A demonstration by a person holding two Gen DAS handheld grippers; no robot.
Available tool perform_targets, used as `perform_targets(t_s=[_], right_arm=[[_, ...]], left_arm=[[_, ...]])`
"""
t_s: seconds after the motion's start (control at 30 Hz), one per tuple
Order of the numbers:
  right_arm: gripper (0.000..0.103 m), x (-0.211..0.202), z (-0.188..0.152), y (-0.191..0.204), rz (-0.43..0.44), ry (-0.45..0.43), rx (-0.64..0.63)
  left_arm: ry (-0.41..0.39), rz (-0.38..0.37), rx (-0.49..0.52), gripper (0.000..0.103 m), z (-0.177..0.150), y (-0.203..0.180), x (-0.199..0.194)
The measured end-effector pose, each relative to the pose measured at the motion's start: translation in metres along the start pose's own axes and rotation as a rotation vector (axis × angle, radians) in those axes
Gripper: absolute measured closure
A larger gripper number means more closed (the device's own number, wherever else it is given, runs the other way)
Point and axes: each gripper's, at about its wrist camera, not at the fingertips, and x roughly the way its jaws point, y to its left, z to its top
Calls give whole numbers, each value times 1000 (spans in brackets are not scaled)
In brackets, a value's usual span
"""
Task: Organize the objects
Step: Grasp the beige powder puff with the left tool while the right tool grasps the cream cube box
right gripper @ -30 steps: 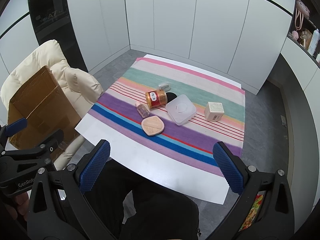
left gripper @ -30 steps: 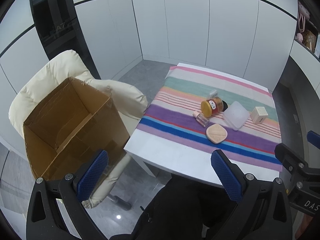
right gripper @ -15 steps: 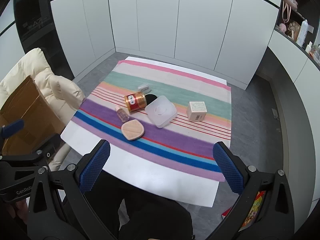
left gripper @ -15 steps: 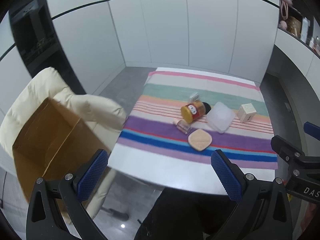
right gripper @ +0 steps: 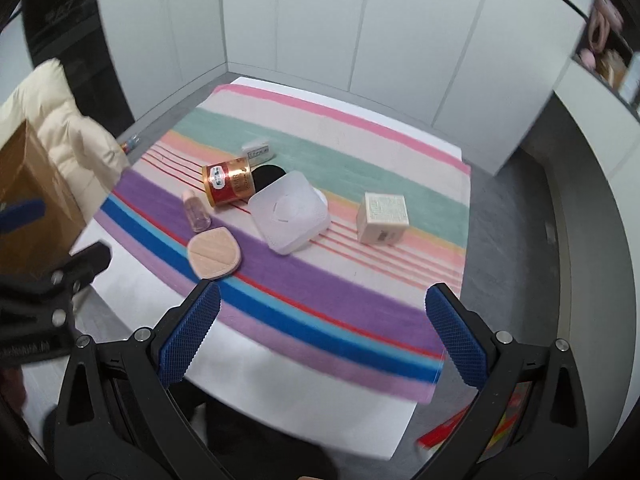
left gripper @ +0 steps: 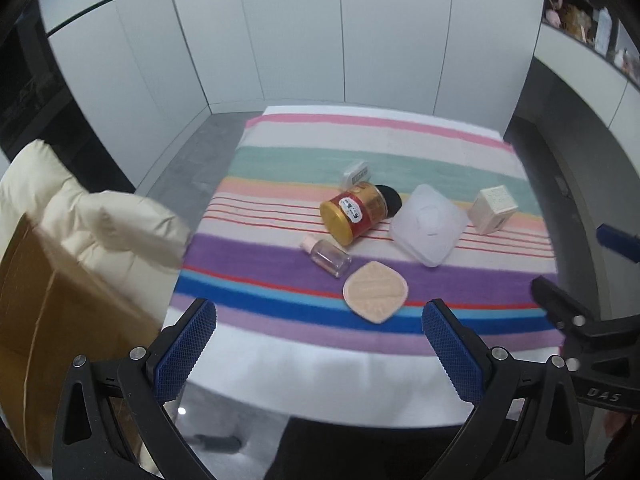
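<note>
while both jaws spread empty, we hold left gripper (left gripper: 319, 334) and right gripper (right gripper: 323, 322) above striped cloth (right gripper: 328, 300), lining up on powder puff (right gripper: 215, 256).

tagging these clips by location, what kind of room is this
Probably a home room or staged living space: plain white cabinet fronts along the walls, a table under a striped cloth, and a cream padded chair bearing a cardboard box.

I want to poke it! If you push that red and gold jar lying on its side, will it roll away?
Probably. The red and gold jar lies on its side, so its round body could roll. The striped cloth looks soft and may slow it. The small clear bottle lies close beside it and might get bumped.
</note>
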Motion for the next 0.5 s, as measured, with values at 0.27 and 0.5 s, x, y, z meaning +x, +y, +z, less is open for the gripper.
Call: perform_targets(t_s=[0.27, 0.5], right_arm=[[0, 59, -1, -32, 6, 35, 87], [0, 114, -5, -50, 20, 91, 127]], left_arm=[[99, -39, 45, 0, -6, -21, 77], [181, -62, 75, 0, -16, -37, 130]])
